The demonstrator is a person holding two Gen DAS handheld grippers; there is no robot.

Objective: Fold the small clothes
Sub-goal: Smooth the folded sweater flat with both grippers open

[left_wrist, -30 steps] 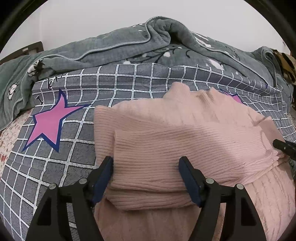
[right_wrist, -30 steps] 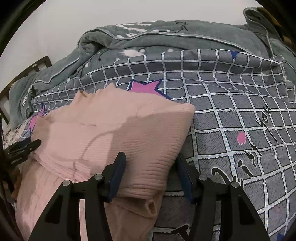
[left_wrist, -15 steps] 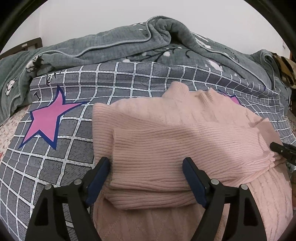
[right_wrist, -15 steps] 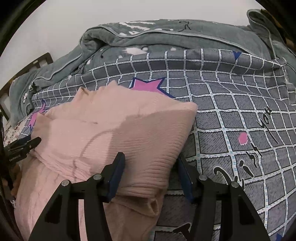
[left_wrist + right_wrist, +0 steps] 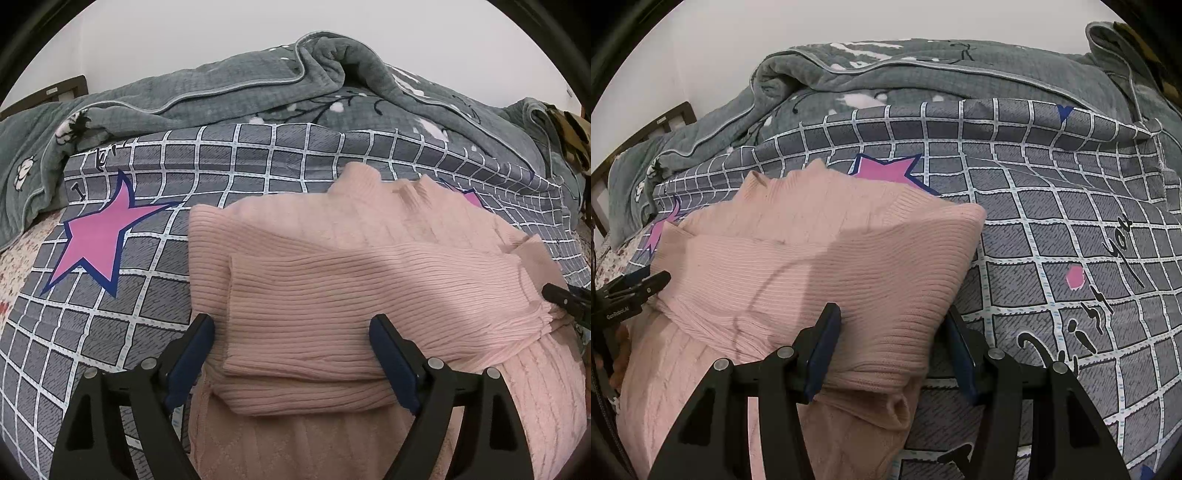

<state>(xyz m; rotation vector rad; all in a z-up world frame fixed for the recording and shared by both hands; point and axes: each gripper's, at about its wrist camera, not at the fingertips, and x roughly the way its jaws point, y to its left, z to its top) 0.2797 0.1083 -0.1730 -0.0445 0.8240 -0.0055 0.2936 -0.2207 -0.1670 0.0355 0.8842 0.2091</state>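
Note:
A pink ribbed sweater (image 5: 351,266) (image 5: 831,258) lies folded on the bed, one sleeve laid across its body. My left gripper (image 5: 291,325) straddles the near left fold. Its jaws are opening, and the pads stand clear of the fabric between them. At the sweater's near right corner my right gripper (image 5: 892,314) is half open, with the folded edge loose between its fingers. Each gripper's tip shows at the rim of the other view: the right gripper (image 5: 565,299) and the left gripper (image 5: 639,284). A pink cable-knit fabric (image 5: 332,443) lies under the near edge.
The grey checked sheet (image 5: 258,158) with a pink star (image 5: 96,236) covers the bed. A crumpled grey blanket (image 5: 258,99) is piled along the far side. A dark wooden headboard (image 5: 665,118) stands at the far left. Bare sheet (image 5: 1071,258) stretches to the right of the sweater.
The left gripper's jaws have spread wider and let go of the sweater's fold. The right gripper and the sweater have stayed as they were.

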